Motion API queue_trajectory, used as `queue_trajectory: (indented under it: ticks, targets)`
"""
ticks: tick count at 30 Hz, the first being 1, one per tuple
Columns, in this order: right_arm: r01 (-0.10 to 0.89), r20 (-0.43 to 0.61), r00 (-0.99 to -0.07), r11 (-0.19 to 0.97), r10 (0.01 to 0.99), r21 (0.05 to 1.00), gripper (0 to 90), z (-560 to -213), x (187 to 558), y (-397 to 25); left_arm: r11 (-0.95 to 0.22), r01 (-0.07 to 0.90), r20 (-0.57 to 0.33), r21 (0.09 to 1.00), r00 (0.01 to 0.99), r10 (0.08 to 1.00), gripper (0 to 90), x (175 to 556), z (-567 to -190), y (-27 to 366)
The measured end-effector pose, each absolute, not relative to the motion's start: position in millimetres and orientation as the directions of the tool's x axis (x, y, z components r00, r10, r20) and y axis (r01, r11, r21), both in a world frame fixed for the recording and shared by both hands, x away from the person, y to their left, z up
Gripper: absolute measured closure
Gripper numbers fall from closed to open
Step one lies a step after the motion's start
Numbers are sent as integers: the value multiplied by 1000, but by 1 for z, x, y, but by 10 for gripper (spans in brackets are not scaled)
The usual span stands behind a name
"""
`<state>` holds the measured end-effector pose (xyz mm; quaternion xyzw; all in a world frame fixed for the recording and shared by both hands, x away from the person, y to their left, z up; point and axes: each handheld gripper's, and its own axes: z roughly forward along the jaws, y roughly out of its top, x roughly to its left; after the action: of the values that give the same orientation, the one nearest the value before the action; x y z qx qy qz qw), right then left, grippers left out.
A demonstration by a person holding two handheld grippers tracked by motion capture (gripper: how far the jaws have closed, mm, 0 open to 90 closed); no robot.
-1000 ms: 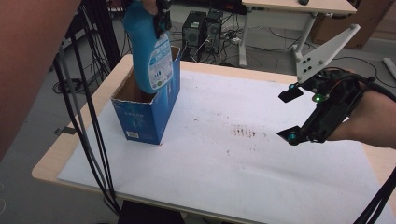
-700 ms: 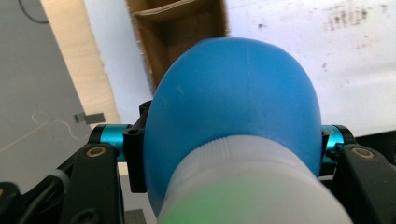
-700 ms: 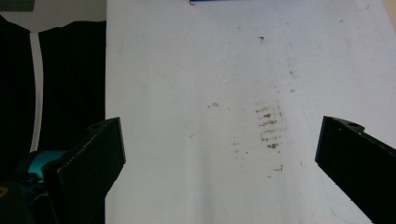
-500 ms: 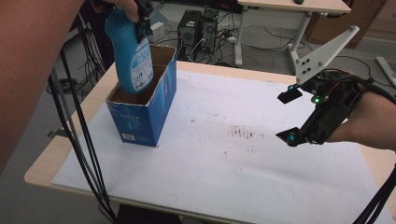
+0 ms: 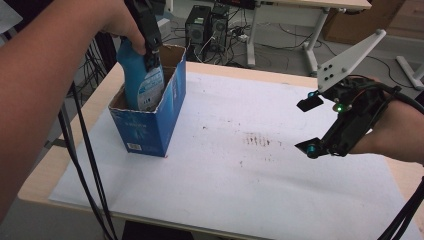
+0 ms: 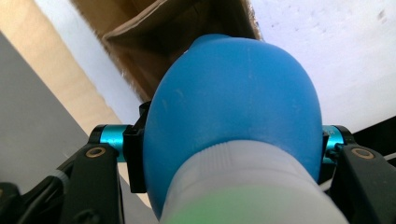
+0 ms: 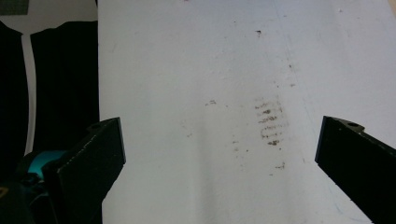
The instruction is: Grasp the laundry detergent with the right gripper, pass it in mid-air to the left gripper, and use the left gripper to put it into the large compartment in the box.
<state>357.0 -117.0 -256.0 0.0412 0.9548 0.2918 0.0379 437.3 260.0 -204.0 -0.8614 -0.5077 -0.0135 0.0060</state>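
Left claw (image 5: 151,50) grips bottle (image 5: 141,82) (inside box (image 5: 150,127))

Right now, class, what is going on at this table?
A person is working with a gripper in each hand. The left gripper is clamped on the top of a blue bottle, whose lower part is already down inside an open blue cardboard box on the white sheet that covers the table. The bottle stands nearly upright and is not yet let go. The right gripper hangs open and empty above the sheet, well off to the side, near some dark smudges.
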Motion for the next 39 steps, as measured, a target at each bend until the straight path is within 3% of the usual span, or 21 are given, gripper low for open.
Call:
queue_trajectory:
  ticks: [7,16,28,39]
  targets:
    - [78,-41,-992,832,120,550,6,-259,357,-117,-624,781,36,-7,624,781,384,439,-234,261]
    - [82,-40,-992,837,123,541,6,-263,357,-116,-731,681,28,-29,732,681,384,438,-262,258]
    - [88,-34,-991,833,127,546,6,-268,356,-117,-783,622,24,-25,783,621,381,437,-285,259]
    - [98,-27,-991,833,133,545,6,-270,356,-118,-761,648,-14,-16,761,648,369,443,-290,262]
